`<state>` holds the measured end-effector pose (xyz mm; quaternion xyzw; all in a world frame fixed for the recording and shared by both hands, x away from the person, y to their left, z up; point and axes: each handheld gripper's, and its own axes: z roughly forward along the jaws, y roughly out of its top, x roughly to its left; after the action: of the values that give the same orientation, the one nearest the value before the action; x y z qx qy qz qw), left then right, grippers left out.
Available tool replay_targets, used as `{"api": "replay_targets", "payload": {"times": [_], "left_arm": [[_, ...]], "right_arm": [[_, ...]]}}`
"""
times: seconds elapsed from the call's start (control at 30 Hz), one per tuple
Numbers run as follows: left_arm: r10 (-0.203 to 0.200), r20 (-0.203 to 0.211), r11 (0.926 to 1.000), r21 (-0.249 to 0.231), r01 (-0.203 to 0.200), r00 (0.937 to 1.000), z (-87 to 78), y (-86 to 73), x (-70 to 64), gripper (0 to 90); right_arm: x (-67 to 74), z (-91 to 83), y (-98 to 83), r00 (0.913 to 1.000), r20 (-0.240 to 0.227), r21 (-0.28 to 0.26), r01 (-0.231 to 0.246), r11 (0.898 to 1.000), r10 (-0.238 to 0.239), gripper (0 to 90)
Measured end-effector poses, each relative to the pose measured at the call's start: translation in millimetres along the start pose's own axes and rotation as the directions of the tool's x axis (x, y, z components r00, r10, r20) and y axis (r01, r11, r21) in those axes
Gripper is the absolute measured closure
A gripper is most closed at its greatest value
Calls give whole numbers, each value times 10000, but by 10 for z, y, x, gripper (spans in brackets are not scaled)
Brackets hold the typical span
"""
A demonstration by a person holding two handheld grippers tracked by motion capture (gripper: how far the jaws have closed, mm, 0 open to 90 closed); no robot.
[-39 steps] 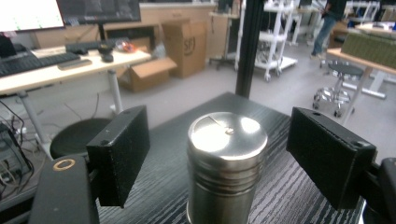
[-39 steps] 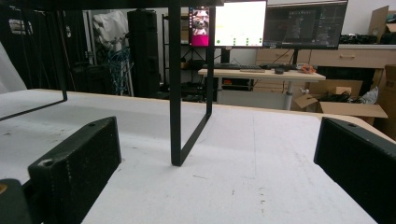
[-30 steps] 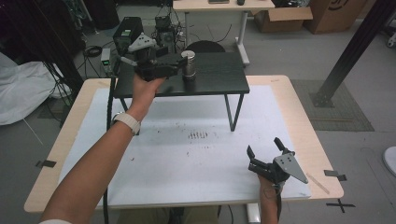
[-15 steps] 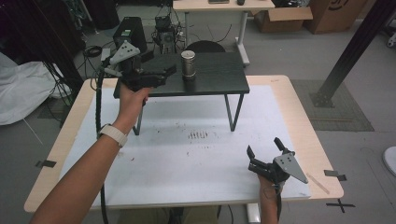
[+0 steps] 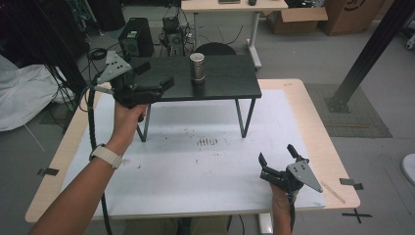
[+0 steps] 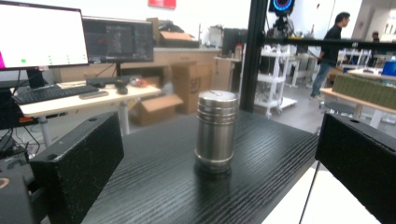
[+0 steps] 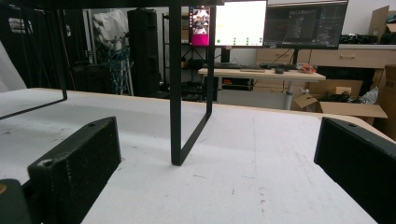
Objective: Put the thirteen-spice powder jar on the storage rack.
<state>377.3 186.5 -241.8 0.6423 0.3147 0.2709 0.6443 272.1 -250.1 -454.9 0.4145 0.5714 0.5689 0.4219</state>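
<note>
Left gripper view is showing the left tongs (image 6: 219,186) standing apart, the steel canister (image 6: 215,131) waiting ahead between them on the black shelf (image 6: 154,186); centring before closing seems wise. Right tongs (image 5: 278,162) are resting apart on the table (image 5: 195,166).

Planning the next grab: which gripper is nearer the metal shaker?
Left. The left gripper is at the black shelf's left end, open jaws facing the shaker. The right gripper sits low on the white table, near its front right.
</note>
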Motion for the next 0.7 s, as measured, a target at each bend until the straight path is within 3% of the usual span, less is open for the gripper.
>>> {"api": "replay_targets", "payload": {"times": [0.3,0.7], "left_arm": [[153,-189,9999,14,-153,9997,-194,-133,35,14],[-45,-590,9975,-705,4,9982,-561,-340,152,11]], "right_arm": [[1,1,0,10000,-4,28,-5,10000,5,3],[1,2,0,10000,-10,33,-19,10000,19,3]]}}
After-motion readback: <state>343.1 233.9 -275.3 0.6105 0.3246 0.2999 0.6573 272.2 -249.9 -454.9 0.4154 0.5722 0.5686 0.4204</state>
